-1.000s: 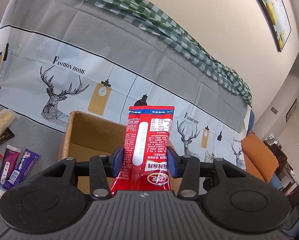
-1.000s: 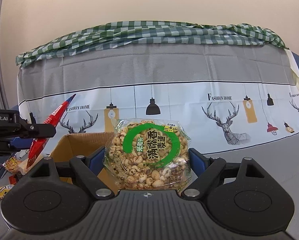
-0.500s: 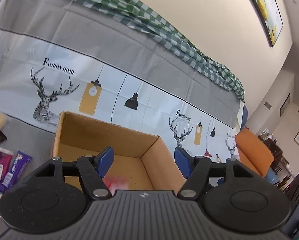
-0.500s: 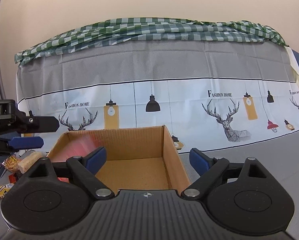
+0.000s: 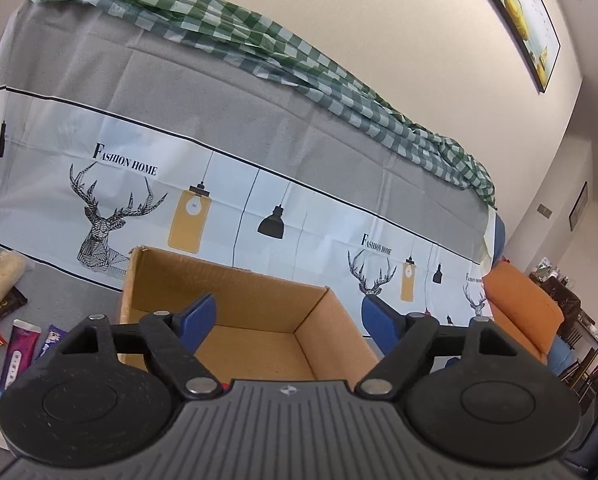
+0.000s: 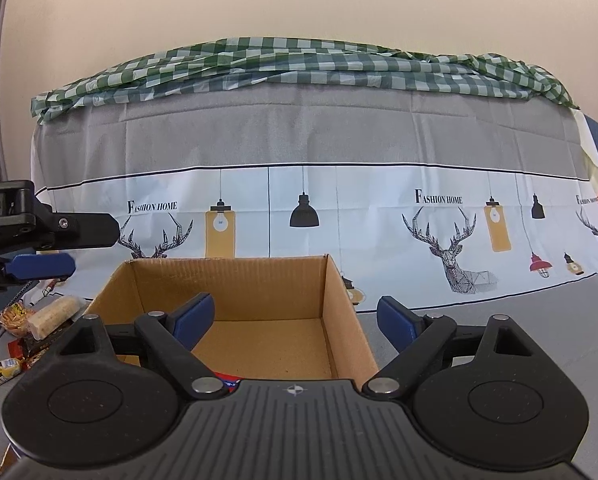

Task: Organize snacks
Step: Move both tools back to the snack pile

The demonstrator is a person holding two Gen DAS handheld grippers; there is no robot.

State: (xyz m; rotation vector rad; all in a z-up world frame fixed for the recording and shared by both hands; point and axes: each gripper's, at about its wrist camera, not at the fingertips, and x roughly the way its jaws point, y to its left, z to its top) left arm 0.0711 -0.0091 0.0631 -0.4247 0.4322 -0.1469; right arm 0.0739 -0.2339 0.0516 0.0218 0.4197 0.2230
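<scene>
Above the open brown cardboard box [image 6: 235, 312], left gripper [image 5: 289, 322] and right gripper [image 6: 295, 320] jaws wide, empty; next, fetch loose snack packets [image 6: 39, 320].

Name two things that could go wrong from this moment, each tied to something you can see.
1. Both open grippers, left gripper and right gripper, hover over one cardboard box; they may collide.
2. Reaching for the loose snacks beside the box, a finger could catch its wall and shove it.

Brown cardboard box [image 6: 235, 280]; green-checked cloth [image 6: 299, 60] far; grey-white deer-print cover [image 6: 379, 200]; purple packets [image 5: 19, 350] left; blue pads [image 6: 195, 316].
</scene>
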